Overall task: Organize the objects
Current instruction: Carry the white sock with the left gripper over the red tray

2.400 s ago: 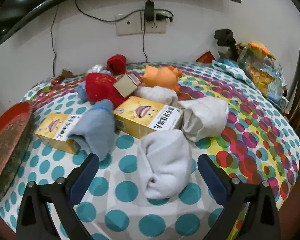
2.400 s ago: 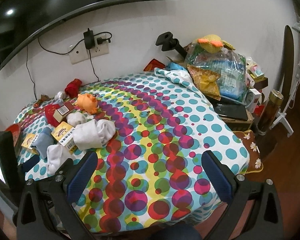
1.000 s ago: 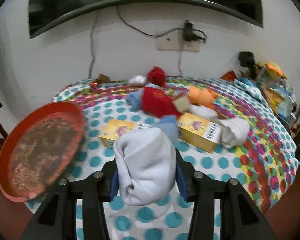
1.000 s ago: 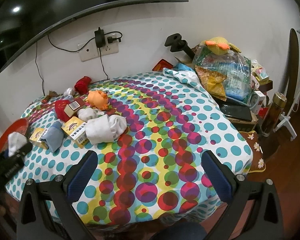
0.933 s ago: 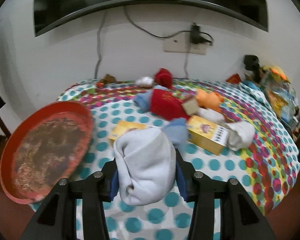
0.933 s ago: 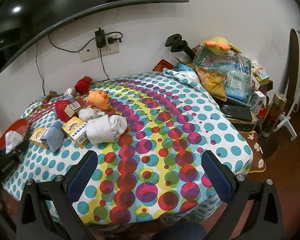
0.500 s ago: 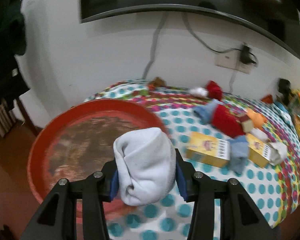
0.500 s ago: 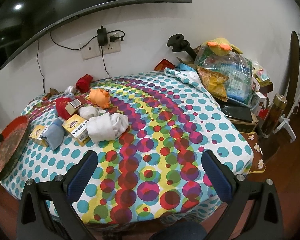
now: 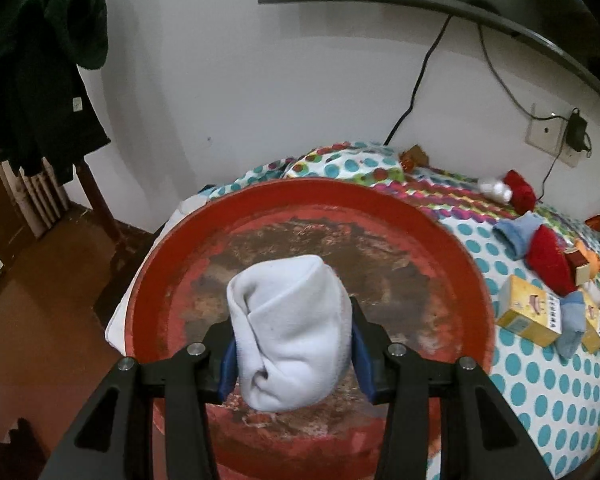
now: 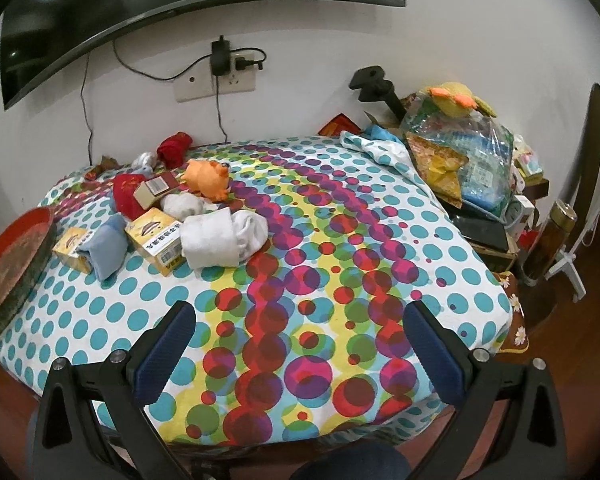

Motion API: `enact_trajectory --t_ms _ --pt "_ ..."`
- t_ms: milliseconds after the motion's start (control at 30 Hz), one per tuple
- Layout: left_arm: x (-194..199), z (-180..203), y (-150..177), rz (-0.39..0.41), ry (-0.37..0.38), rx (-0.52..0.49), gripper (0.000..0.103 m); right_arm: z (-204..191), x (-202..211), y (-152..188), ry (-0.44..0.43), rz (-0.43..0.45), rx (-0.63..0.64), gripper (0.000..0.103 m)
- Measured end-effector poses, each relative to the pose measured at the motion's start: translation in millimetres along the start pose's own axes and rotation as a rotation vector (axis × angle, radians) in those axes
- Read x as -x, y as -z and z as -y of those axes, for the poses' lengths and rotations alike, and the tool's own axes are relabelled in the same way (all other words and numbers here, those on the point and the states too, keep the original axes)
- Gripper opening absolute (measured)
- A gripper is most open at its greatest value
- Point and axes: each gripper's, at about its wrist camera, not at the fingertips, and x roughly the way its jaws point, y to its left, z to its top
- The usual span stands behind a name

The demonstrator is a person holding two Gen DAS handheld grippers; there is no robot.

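My left gripper [image 9: 292, 340] is shut on a rolled white sock [image 9: 288, 332] and holds it over the middle of a round red tray [image 9: 172, 280] at the table's left edge. The tray also shows in the right wrist view [image 10: 16, 256]. My right gripper [image 10: 300, 344] is open and empty above the table's front edge. On the dotted tablecloth [image 10: 340, 280] lie yellow boxes [image 10: 156, 236], a blue sock [image 10: 106, 250], white socks [image 10: 220, 240], a red sock [image 10: 128, 194] and an orange plush toy [image 10: 208, 178].
A wooden chair with dark clothes [image 9: 40, 60] stands left of the tray. A cluttered side stand with bagged items [image 10: 460, 152] sits right of the table. A wall socket with charger [image 10: 220, 68] and a TV [image 10: 100, 12] hang behind.
My left gripper took hold of the white sock from the table, lifted it and swung left until it hangs over the red tray. My right gripper stayed open and barely moved.
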Motion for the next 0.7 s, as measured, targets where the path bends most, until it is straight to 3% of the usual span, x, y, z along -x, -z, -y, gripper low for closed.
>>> enact_trajectory --t_ms 100,200,300,400,567,700 --pt "-11.5 0.3 -1.9 -0.024 0.014 0.004 0.047 -10.3 -0.1 2.1 -0.009 0.017 0.036 0.103" --pt "-19.4 6.7 -1.8 -0.041 0.035 -0.009 0.047 -28.2 7.9 3.3 -0.126 0.068 0.1 0.103" --pt "-26.5 14.9 -1.5 -0.058 0.05 -0.029 0.047 -47.6 7.0 8.5 -0.095 0.073 0.162 0.103" --pt "-30.4 19.3 -1.4 -0.062 0.06 -0.037 0.047 -58.1 -2.6 14.7 -0.141 0.034 0.186 0.103" --pt "-40.3 21.7 0.3 -0.087 0.058 -0.046 0.047 -83.5 -3.3 18.2 -0.414 -0.027 0.16 0.103" --pt "-46.8 21.5 1.1 -0.097 0.049 -0.045 0.047 -129.7 4.1 21.8 -0.371 -0.007 0.296 0.103"
